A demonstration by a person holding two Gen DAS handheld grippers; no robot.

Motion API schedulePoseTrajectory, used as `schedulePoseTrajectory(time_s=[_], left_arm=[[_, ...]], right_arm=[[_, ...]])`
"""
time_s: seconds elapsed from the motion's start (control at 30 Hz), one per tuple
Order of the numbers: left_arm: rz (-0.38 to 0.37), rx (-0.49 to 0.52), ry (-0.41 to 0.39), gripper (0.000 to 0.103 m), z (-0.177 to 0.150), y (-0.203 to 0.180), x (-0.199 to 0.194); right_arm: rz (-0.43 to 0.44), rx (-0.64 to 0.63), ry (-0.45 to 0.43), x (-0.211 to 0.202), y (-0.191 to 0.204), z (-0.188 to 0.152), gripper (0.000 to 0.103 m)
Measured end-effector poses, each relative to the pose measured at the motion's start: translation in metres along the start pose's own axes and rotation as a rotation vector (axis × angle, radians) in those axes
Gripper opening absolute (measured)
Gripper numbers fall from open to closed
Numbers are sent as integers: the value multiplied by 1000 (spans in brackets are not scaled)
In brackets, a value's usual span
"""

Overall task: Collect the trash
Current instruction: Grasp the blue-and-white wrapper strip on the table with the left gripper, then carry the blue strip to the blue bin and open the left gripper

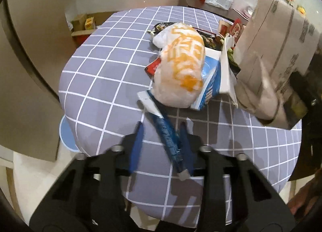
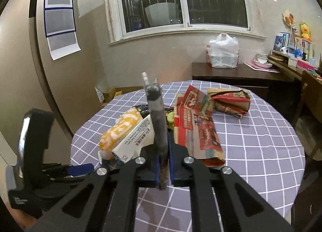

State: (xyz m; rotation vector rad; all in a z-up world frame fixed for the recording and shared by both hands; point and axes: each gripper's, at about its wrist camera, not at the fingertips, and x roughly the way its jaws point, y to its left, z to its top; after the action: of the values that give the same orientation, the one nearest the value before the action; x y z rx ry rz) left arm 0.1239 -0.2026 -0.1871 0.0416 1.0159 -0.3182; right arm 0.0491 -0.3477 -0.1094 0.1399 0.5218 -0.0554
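Your right gripper (image 2: 163, 163) pinches a grey strip (image 2: 159, 131), your left gripper (image 1: 161, 143) stands narrow around the blue wrapper (image 1: 168, 137); next, bag both at two o'clock

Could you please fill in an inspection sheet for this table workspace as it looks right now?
Surface: round table under a grey checked cloth, trash piled along its far side.
Job's things: blue wrapper; white-and-orange bag against a blue-white carton; red paper bags; brown cardboard.
Clutter: dark food tray behind the bag.
Grippers: left tongs open, blue wrapper between them; right tongs shut on an upright grey strip.
Cables: nothing seen.
Surroundings: window; white plastic bag on a dark sideboard.
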Motion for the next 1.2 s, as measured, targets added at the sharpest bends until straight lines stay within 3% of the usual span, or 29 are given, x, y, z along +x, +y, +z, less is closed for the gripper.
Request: schedulePoseTrajectory(time_s=[0.1,0.33,0.57,0.87,1.2], left_arm=[[-73,-23,-1,11,-1,9,-1],[-133,-11,-90,11,-6,33,-47],[-130,-59,-197,11,-3,78,-87],[-34,-204,-249,11,-12,191,-99],[108,-414,-135,11,-29,331,-44]], right_arm=[[-7,-7,-32,-12,5,5,7],[-31,-30,-127,-41,29,19,7],[42,-81,-152,-46,81,36,7],[284,-171,-6,12,201,34,7],[430,-291,172,126,336,-4,7]])
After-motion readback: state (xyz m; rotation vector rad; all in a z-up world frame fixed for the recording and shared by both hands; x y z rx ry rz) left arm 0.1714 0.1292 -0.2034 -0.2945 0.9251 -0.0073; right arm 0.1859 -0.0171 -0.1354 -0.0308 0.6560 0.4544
